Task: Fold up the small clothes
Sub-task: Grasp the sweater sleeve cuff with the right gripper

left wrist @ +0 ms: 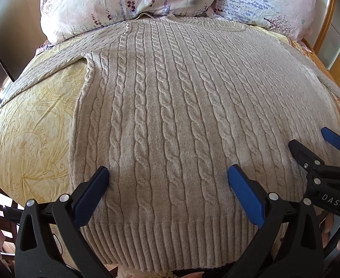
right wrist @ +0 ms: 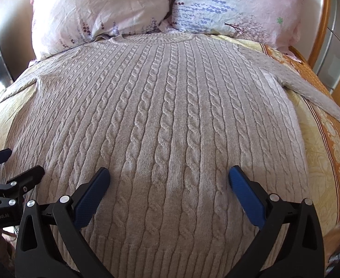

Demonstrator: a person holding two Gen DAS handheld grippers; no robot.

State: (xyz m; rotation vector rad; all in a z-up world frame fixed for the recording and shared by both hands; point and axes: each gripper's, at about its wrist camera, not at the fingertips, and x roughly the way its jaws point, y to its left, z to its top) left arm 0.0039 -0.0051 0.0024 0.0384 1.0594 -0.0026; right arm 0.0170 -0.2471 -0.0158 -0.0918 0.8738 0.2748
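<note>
A beige cable-knit sweater [left wrist: 170,106] [right wrist: 165,115] lies flat, front up, on the bed, collar toward the pillows and ribbed hem toward me. Its left sleeve [left wrist: 54,62] stretches out to the left and its right sleeve [right wrist: 313,90] runs off to the right. My left gripper [left wrist: 168,176] hovers open above the lower left part of the body, nothing between its blue pads. My right gripper [right wrist: 169,176] stands open over the lower right part, also holding nothing. Each gripper shows at the edge of the other's view: right gripper [left wrist: 309,139], left gripper [right wrist: 24,162].
Two floral pillows [right wrist: 105,7] [right wrist: 239,7] rest at the head of the bed behind the collar. A yellow patterned bedsheet [left wrist: 31,127] with an orange border [right wrist: 332,143] lies under the sweater. A wooden bed frame [right wrist: 318,30] rises at the right.
</note>
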